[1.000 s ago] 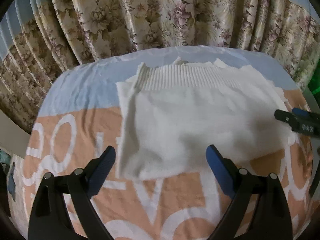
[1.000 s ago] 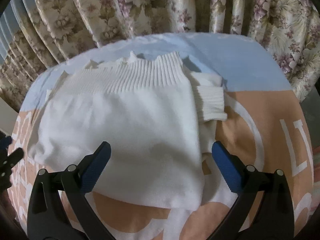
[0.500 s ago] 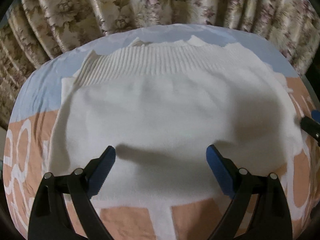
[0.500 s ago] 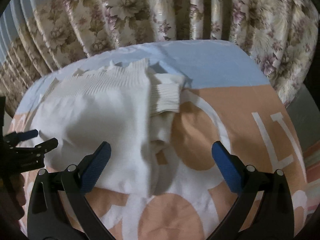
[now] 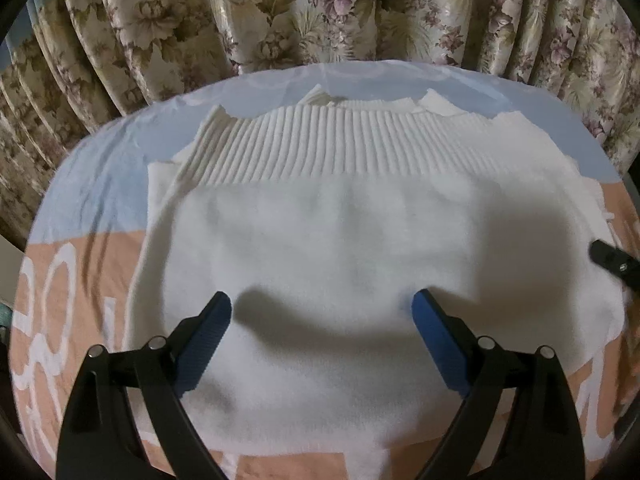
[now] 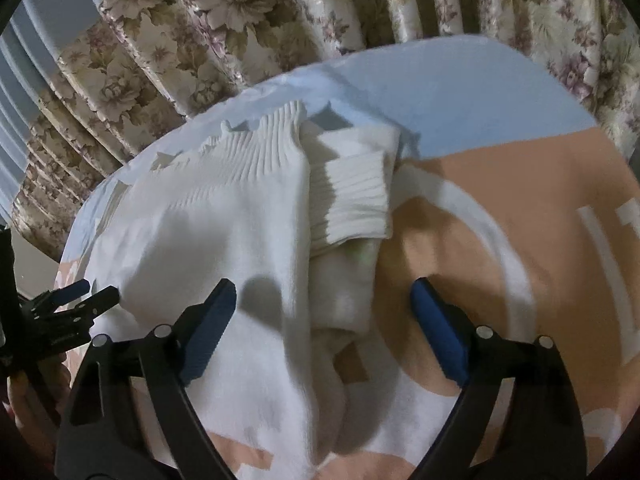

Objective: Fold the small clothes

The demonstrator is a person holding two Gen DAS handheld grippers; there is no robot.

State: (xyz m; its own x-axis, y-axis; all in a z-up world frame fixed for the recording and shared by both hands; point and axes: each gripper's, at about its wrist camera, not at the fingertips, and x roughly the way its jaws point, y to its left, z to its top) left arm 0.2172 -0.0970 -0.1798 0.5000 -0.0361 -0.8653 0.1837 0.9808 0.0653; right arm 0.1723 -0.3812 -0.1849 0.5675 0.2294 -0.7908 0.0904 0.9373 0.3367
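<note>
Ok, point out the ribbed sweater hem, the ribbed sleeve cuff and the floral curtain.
ribbed hem (image 5: 320, 148), left wrist view, middle of the ribbed band.
sleeve cuff (image 6: 354, 200), right wrist view, centre of the ribbed cuff.
floral curtain (image 5: 320, 12), left wrist view, a fold behind the bed.

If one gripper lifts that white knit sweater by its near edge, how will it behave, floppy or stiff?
Probably floppy: the white knit sweater lies slack on the printed sheet, and its folded sleeve bunches softly. It looks thick, so likely somewhat heavy for cloth. The loosely tucked sleeve may slide out if lifted from one point, so both open grippers would likely help.
</note>
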